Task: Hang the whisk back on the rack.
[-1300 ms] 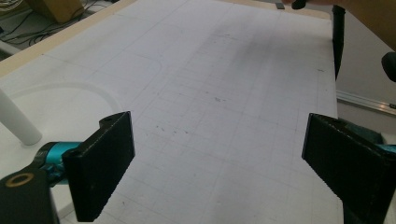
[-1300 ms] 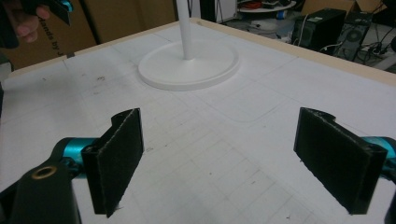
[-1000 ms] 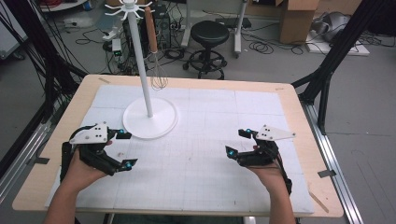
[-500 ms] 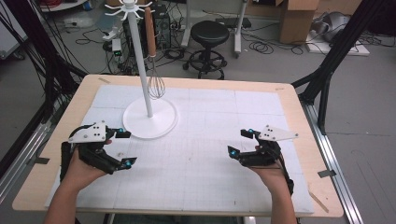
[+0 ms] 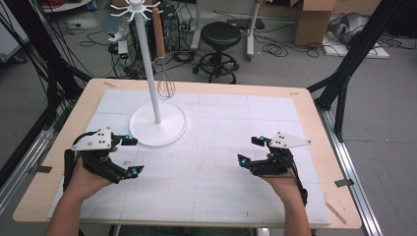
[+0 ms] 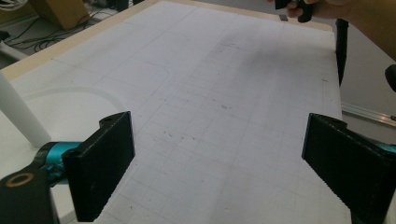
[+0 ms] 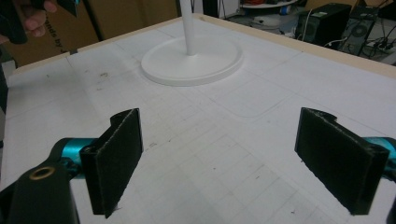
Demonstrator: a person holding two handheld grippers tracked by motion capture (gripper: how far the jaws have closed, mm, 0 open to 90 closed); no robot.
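Wooden table (image 5: 314, 105) topped with white gridded mat (image 5: 236, 132). White hook stand (image 5: 156, 123) on round base at mat's far left; whisk (image 5: 164, 83) with wooden handle hangs from its top. Left gripper (image 5: 129, 156) near stand base, jaws spread wide, nothing between. Right gripper (image 5: 249, 150) at mat's right, well apart, jaws likewise spread, holding nothing.

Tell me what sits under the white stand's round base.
The round base of the white stand rests on the white gridded mat, which covers the wooden table. The mat directly beneath the base is hidden by it.
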